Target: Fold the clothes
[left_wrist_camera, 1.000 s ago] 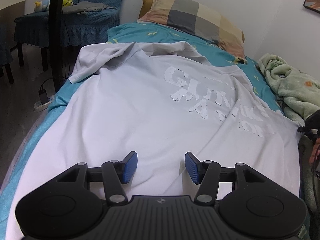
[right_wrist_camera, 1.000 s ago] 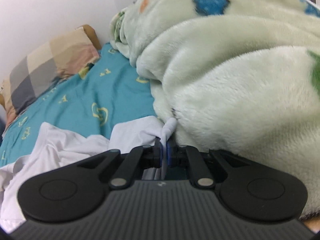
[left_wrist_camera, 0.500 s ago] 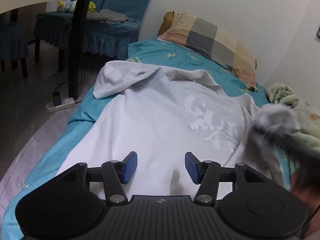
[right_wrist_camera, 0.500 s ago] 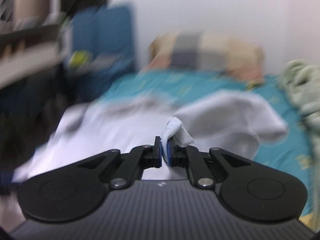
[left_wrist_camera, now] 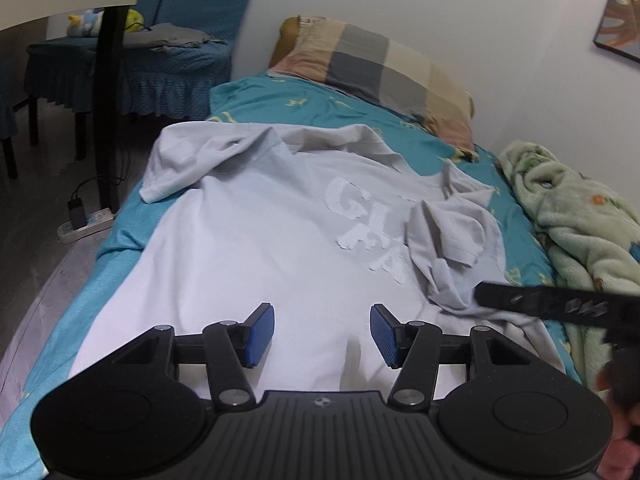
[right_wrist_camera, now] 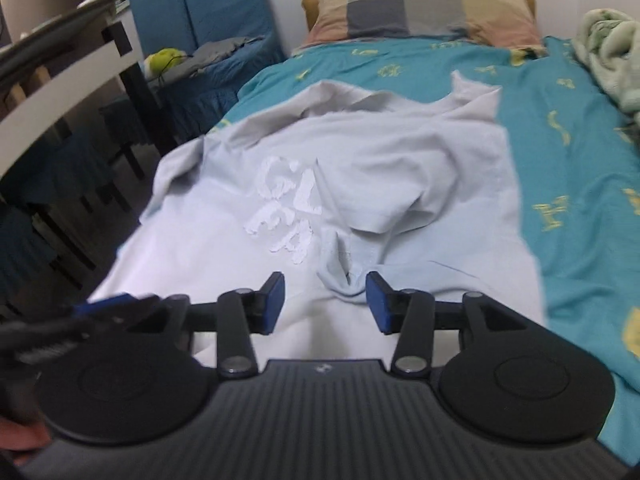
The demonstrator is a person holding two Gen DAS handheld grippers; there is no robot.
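On the bed, your pale grey T-shirt lies spread over the teal sheet, its long axis running lengthwise up the mattress. The collar end points toward the checked pillow at the head, and the hem end lies nearest you. Its right sleeve is folded inward onto the chest, partly covering the white lettering, with a bunched edge just ahead of your right tool. That tool's jaws are opening; the bunched cloth sits between the pads but they do not press on it. Your left tool hangs over the lower part of the shirt with its jaws parted and gripping nothing. A green fleece blanket is heaped along the wall side of the bed, beside the shirt.
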